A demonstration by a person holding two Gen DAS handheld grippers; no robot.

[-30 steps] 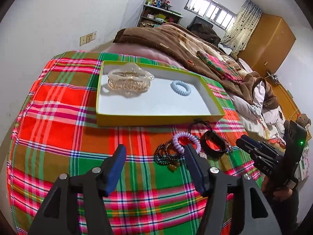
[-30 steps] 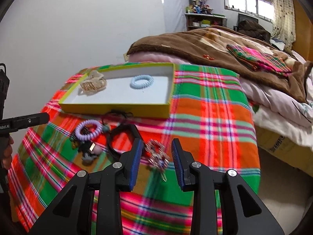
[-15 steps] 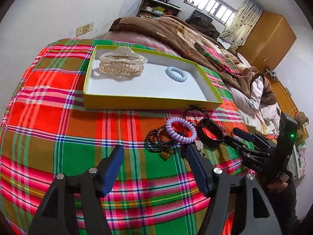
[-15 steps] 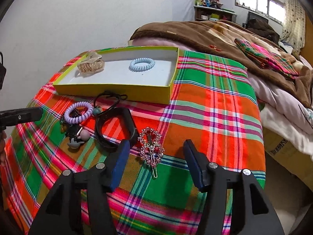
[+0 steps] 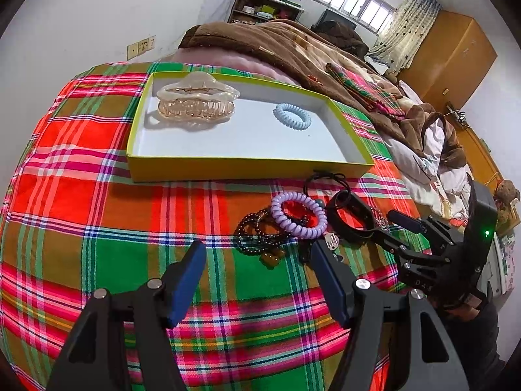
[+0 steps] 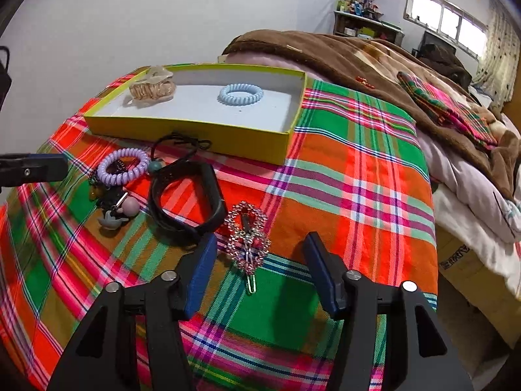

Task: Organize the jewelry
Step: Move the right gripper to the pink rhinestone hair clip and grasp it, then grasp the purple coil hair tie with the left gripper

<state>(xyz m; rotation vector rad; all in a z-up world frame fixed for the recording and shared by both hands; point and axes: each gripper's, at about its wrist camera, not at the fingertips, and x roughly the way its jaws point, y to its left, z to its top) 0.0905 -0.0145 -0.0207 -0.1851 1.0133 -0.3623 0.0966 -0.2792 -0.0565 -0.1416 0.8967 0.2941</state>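
A yellow tray (image 5: 228,166) (image 6: 208,133) on the plaid cloth holds a clear claw clip (image 5: 195,99) (image 6: 151,88) and a pale blue coil tie (image 5: 292,116) (image 6: 241,94). In front of it lie a purple coil tie (image 5: 298,215) (image 6: 124,166), a dark bead bracelet (image 5: 257,238), a black band (image 5: 353,218) (image 6: 187,200), a black cord (image 6: 182,141) and a rhinestone hair clip (image 6: 248,238). My left gripper (image 5: 257,262) is open, just before the beads. My right gripper (image 6: 259,259) is open, low around the rhinestone clip's near end; it also shows in the left wrist view (image 5: 407,228).
A brown blanket (image 6: 358,52) and bedding lie behind and right of the cloth. A small grey and pink charm (image 6: 120,213) sits by the beads. The cloth's right edge drops to a cardboard box (image 6: 456,257). A wall is on the left.
Both grippers have moved forward and lower toward the jewelry pile. The right gripper's jaws have opened wide, with the rhinestone clip between them.
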